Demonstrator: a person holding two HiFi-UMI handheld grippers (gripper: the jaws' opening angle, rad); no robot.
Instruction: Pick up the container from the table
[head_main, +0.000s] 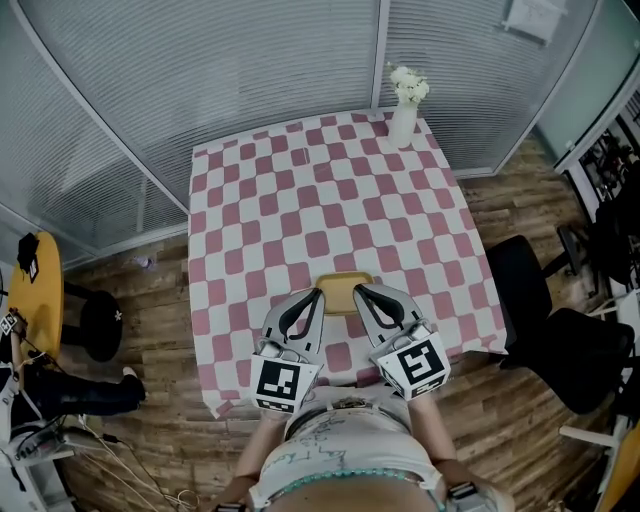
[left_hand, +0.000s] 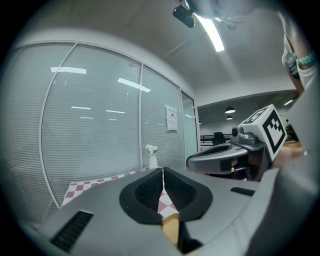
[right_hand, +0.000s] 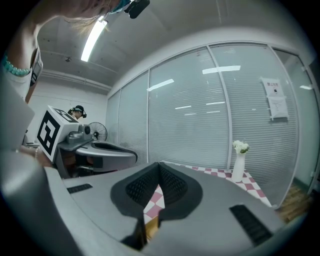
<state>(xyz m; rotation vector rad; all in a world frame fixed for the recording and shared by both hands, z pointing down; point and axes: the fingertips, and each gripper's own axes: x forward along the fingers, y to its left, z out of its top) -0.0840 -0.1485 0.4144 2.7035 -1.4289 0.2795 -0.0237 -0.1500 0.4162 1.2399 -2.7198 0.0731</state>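
- In your head view, the yellow container (head_main: 343, 292) lies at the 6 o'clock edge of the checked table (head_main: 300, 190). The tips of your left gripper (head_main: 317, 293) and right gripper (head_main: 359, 288) flank it at 9 and 3 o'clock.
- Only the gripper views show the jaws. Each pair is pressed together at the tips and pinches nothing, with a sliver of container showing beneath.
- The vase (head_main: 402, 118) stands at the 1 o'clock corner.

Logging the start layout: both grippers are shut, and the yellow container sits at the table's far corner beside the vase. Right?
Wrong place. The head view shows the yellow container at the near edge of the table, by the tips of the left gripper and right gripper, far from the vase. Both grippers are shut.
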